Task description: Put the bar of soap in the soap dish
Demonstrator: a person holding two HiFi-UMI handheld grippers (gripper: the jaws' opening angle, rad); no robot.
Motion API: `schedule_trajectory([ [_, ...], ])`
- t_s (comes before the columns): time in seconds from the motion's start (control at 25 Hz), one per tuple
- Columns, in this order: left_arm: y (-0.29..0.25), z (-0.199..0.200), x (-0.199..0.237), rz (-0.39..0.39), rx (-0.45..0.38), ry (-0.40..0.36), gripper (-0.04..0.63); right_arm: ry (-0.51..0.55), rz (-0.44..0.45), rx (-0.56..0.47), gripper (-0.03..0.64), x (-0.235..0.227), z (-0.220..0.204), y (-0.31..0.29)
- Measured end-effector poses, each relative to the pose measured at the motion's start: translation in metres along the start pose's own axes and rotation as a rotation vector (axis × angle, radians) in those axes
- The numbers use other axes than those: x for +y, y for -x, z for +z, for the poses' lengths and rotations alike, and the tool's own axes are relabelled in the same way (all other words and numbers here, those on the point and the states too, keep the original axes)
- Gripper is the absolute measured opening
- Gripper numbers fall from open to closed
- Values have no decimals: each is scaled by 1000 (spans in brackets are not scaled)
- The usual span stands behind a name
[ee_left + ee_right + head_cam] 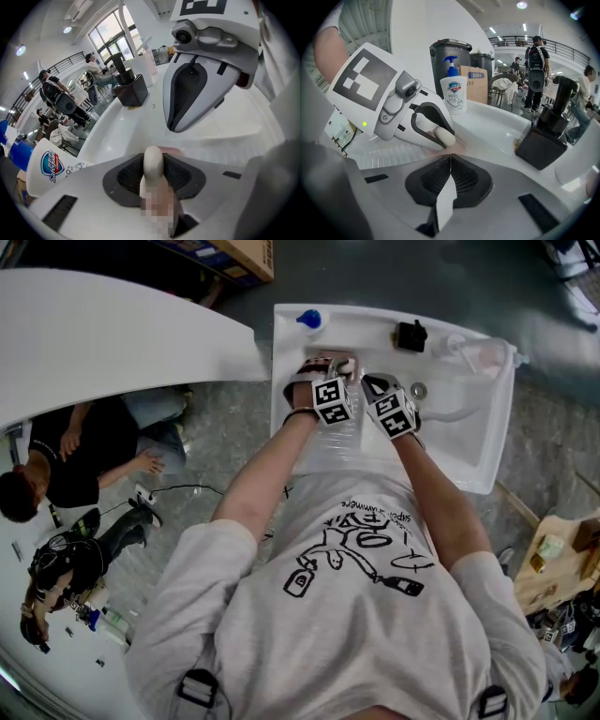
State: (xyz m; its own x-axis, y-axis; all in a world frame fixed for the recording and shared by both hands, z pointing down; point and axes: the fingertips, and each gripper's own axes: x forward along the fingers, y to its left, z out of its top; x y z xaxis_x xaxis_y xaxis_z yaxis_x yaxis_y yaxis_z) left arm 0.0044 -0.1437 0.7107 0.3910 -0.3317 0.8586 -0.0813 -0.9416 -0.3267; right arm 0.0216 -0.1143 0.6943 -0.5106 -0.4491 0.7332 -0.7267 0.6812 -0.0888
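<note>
The step in hand, as I judge it, is the set-down. The left gripper (153, 174) is clenched on the cream-white oval bar of soap (153, 159), its black ribbed pads pressing the bar's two broad faces so that it stands edge-on between them, with its rounded end poking out past the tips. Just beyond that end lies the shallow pale-pink soap dish (452, 147) on the rim of the white ceramic sink (487, 427).

To do it well, the bar should go down until its lower edge rests on the dish and lean toward flat before the jaws part. Let go from above, a smooth rounded bar could skid off the dish into the basin. The jaws should open slowly and only as far as needed, then draw straight back along their own line so that a pad does not drag the soap out again.

The soap hangs right over the dish, at its near side. Whether it touches the dish I cannot tell.

The right gripper (450, 161) is closed and empty, its pads meeting at the tips. It sits just on the person's side of the dish, aimed at it and close enough to steady the dish if it slides.
</note>
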Motion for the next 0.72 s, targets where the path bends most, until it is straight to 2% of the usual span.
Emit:
schedule_trajectory([
  [0.32, -3, -4, -8, -31, 9, 14, 130, -3, -9, -5, 22, 0, 4, 4],
  [0.72, 5, 0, -6, -27, 5, 23, 143, -12, -11, -3, 23, -1, 0, 5],
])
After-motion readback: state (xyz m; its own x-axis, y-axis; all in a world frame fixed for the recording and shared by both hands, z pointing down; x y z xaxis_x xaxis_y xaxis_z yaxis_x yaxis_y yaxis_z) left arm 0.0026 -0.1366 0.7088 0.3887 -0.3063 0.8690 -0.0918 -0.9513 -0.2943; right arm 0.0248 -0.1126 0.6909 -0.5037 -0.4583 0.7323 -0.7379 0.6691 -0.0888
